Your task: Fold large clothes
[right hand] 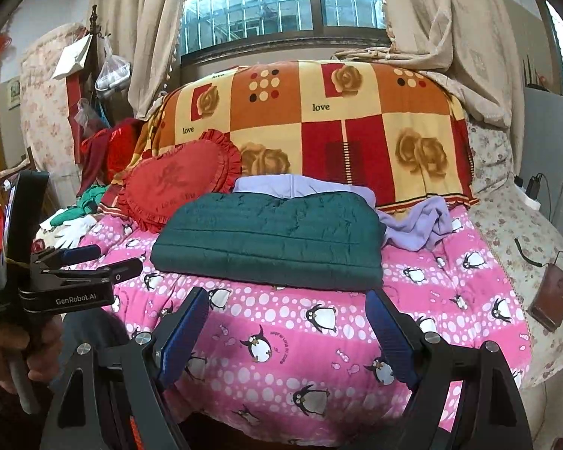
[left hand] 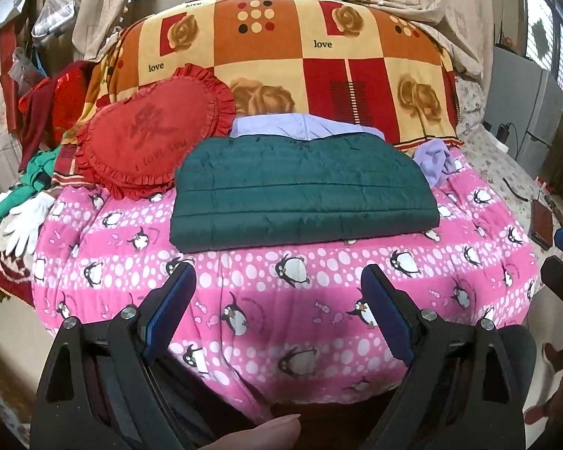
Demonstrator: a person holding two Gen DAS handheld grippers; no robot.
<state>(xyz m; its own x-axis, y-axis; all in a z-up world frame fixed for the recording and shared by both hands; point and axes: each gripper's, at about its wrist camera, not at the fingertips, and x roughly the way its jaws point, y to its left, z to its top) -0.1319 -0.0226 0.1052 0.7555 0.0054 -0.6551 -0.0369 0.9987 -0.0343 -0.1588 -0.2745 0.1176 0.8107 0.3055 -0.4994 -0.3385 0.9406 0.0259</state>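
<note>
Jacket (left hand: 304,191), dark green and quilted, folded into a flat rectangular bundle with horizontal stitch lines, lying on the pink penguin-print blanket (left hand: 281,300) ahead of both pairs of fingers and touched by neither. Left gripper (left hand: 277,288), tilted downward over the near part of the blanket, fingers spread wide with nothing between them; a fingertip of the holding hand shows at the bottom edge of the left wrist view. Right gripper (right hand: 287,309), likewise angled down and spread wide, empty; in its view the left gripper appears at the left, gripped by a hand (right hand: 15,352). Beyond the jacket, a lilac garment (left hand: 300,125) lies partly tucked behind it and spills out to the right of the fingers. A red heart-shaped cushion (left hand: 150,131) leans just left of the jacket's far corner, white gloves (left hand: 26,221) farther left. Bare blanket extends between fingers and jacket's near edge, and to both sides.
</note>
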